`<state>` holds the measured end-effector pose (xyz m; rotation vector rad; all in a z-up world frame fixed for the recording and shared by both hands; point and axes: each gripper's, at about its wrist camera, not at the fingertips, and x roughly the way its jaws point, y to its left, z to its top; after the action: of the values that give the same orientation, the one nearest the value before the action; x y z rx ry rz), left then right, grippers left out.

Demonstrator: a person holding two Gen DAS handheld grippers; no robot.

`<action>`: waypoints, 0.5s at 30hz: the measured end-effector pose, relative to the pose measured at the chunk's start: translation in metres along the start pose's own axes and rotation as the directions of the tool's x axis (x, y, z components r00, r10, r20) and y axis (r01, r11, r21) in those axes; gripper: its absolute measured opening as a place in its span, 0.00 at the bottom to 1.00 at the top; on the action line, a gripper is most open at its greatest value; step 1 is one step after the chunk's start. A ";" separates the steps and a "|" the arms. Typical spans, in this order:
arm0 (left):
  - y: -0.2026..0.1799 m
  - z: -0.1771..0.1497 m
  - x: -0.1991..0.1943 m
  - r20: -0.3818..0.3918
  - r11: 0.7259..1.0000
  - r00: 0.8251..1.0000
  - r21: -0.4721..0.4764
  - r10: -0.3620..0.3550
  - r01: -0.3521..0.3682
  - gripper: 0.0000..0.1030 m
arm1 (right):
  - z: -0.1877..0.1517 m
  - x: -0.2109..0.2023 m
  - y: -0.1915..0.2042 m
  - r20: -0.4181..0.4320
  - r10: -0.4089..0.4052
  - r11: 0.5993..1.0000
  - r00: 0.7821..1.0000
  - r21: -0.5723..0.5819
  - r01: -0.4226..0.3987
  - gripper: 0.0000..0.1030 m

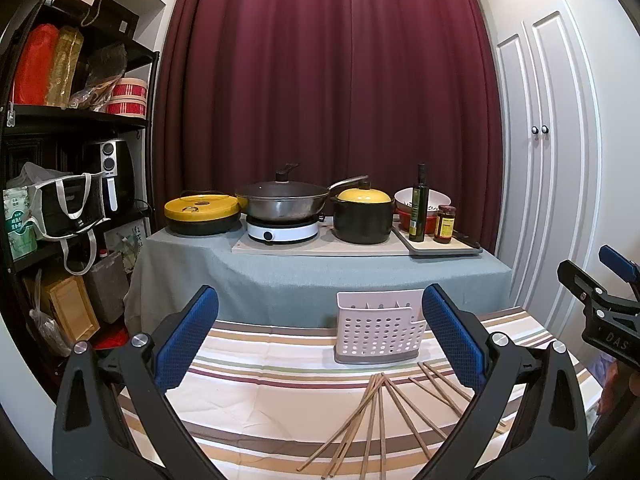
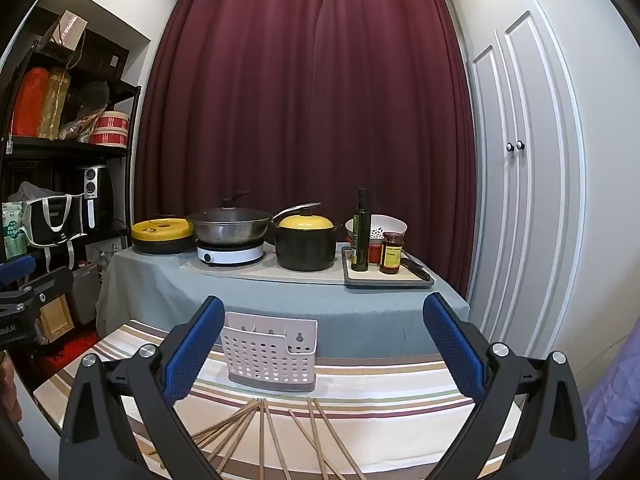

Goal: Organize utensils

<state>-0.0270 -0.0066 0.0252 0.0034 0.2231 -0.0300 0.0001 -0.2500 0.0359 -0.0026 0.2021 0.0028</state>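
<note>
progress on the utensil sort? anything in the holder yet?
Nothing done that shows: the white holder shows no chopsticks above its rim. In hand: nothing; the left claw and right claw are both open. Left: all the wooden chopsticks lie scattered on the striped cloth.

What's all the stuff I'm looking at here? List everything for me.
chopsticks: about ten, brown wood, scattered on the striped tablecloth
utensil holder: one, white, perforated, upright behind the chopsticks
wok: one, steel, lidded, on a white induction cooker
casserole pot: one, black, yellow lid, right of the wok
electric griddle: one, black, yellow lid, left of the wok
oil bottle: one, dark green, on the tray
sauce jar: one, beside the bottle
bowls: white over red, behind the bottle
curtain: maroon, at the back
shelf rack: black, left
wardrobe doors: white, right
left hand-held gripper: open, blue pads
right hand-held gripper: open, blue pads
</note>
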 end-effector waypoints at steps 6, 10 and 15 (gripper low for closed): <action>0.000 -0.004 0.001 0.002 1.000 1.000 -0.001 0.001 -0.001 0.97 | 0.002 -0.004 0.001 0.004 0.001 1.000 1.000 -0.006 -0.001 0.94; -0.002 -0.003 0.000 0.002 1.000 1.000 0.001 0.003 -0.003 0.97 | -0.002 -0.005 0.001 0.007 0.000 1.000 1.000 -0.006 0.000 0.94; -0.001 -0.002 -0.001 0.004 1.000 1.000 -0.001 0.002 -0.002 0.97 | -0.003 -0.004 0.001 0.009 0.001 1.000 1.000 -0.007 0.000 0.94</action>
<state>-0.0288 -0.0079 0.0231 0.0030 0.2190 -0.0281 -0.0047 -0.2489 0.0341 -0.0096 0.1934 0.0041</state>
